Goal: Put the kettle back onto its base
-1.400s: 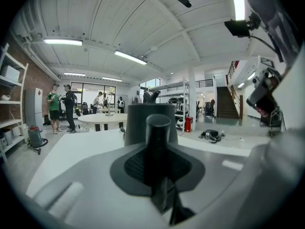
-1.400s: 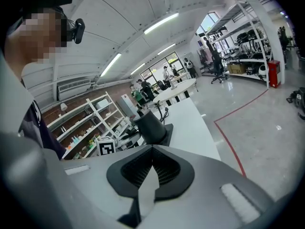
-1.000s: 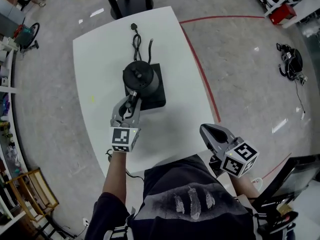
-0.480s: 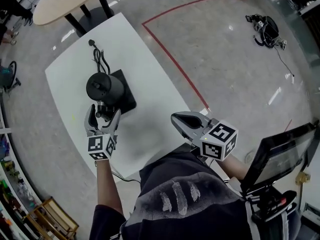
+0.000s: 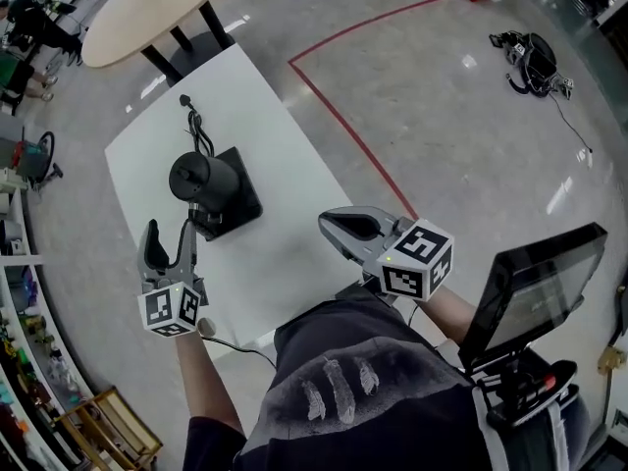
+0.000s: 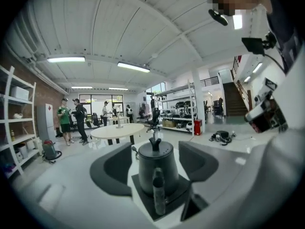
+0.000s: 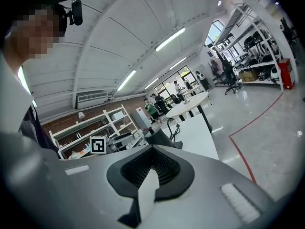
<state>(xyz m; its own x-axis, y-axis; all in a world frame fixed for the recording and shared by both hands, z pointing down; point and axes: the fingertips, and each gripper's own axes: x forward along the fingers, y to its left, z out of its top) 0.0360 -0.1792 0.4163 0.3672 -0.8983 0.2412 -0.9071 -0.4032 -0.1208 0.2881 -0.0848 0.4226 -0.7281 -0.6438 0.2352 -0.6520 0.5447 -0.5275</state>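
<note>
The black kettle (image 5: 203, 178) stands upright on its flat black base (image 5: 240, 202) on the white table (image 5: 289, 253). In the left gripper view the kettle (image 6: 157, 168) is straight ahead with its handle (image 6: 158, 197) facing me. My left gripper (image 5: 169, 239) hangs above the table's near left part, a little short of the handle. It is open; its jaws have just been closing slightly, with nothing between them. My right gripper (image 5: 343, 227) hovers over the table's near right edge, shut and empty, well apart from the kettle.
The base's cord and plug (image 5: 192, 119) lie on the table beyond the kettle. A round beige table (image 5: 157, 8) stands behind. A red floor line (image 5: 353, 135) runs to the right, a black bag (image 5: 530, 52) lies far right, and a monitor (image 5: 530, 283) stands near right.
My left gripper was shut on the kettle's handle; it has opened, let go, and drawn back and upward. The kettle stays on its base. My right gripper has risen slightly.
</note>
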